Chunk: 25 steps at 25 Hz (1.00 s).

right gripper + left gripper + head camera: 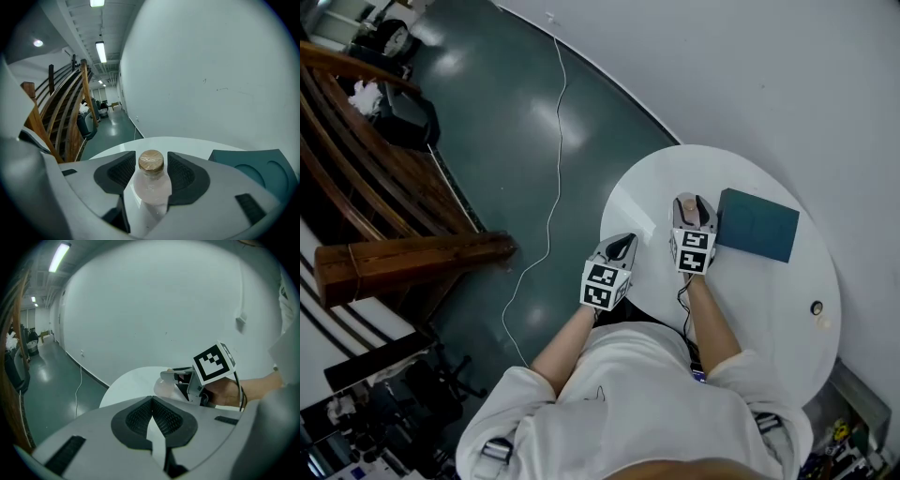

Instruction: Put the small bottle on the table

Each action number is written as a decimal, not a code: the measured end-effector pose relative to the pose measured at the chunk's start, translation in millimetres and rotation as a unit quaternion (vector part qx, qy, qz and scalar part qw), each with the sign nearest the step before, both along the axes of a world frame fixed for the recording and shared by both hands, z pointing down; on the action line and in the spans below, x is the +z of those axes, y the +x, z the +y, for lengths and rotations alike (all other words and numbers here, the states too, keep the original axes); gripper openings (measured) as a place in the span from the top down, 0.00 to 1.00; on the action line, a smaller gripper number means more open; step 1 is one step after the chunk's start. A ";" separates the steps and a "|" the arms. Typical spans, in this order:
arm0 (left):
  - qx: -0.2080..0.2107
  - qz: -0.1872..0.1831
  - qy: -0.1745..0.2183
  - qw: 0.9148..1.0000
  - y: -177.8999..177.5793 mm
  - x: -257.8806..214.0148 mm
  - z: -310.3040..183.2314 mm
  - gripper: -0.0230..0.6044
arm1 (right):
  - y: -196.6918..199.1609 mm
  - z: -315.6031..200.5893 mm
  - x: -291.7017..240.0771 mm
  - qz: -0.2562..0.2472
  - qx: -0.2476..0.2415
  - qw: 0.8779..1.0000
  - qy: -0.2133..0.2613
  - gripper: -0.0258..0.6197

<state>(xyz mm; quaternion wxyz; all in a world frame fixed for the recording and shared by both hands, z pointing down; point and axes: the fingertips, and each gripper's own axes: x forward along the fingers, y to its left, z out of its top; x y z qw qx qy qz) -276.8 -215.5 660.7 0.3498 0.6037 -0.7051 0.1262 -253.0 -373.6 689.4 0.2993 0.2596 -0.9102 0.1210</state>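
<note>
The small bottle (152, 183), clear with pale pink contents and a tan cap, stands upright on the round white table (750, 309). It is between the jaws of my right gripper (151, 166). There is a sliver of space on each side of the cap, and the pads do not appear to press on the bottle. From the head view the bottle's cap (687, 203) shows at the tip of the right gripper (694, 211). My left gripper (622, 246) hovers at the table's left edge, its pads touching at the tips with nothing held.
A teal box (757, 225) lies on the table right beside the right gripper. A small round object (817, 307) sits near the table's right rim. A thin white cable (548, 216) runs over the dark floor, and wooden stair rails (412, 253) stand to the left.
</note>
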 end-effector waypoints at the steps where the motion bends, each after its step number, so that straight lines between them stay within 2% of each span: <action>1: 0.004 0.003 0.004 1.000 -0.9 -0.1 -0.4 0.94 | 0.9 2.3 -1.8 -0.002 0.002 1.000 0.000 0.63; 4: 0.017 0.009 0.013 1.000 -4.9 -4.1 -1.3 0.94 | 6.4 14.0 -15.6 -0.011 0.007 1.000 -0.004 0.60; 7: 0.034 0.008 0.029 0.999 -12.5 -13.7 -8.9 0.94 | 15.5 22.0 -36.5 -0.033 0.019 0.999 -0.006 0.60; 14: 0.084 0.010 0.071 0.994 -10.6 -46.5 -23.0 0.94 | 51.2 45.3 -67.0 -0.047 0.053 0.997 -0.001 0.72; 17: 0.123 0.016 0.084 0.989 4.5 -51.5 -34.0 0.94 | 78.4 53.5 -67.8 -0.039 0.093 0.995 0.000 0.78; 19: 0.148 0.019 0.088 0.985 15.7 -53.2 -35.4 0.94 | 96.7 61.0 -69.3 -0.034 0.125 0.991 0.009 0.87; 20: 0.160 0.021 0.090 0.983 20.8 -54.0 -35.6 0.94 | 105.2 64.7 -70.0 -0.031 0.140 0.990 0.016 0.96; 25: 0.207 0.024 0.097 0.973 43.1 -56.8 -42.2 0.94 | 135.7 76.7 -72.2 -0.030 0.186 0.982 0.021 0.96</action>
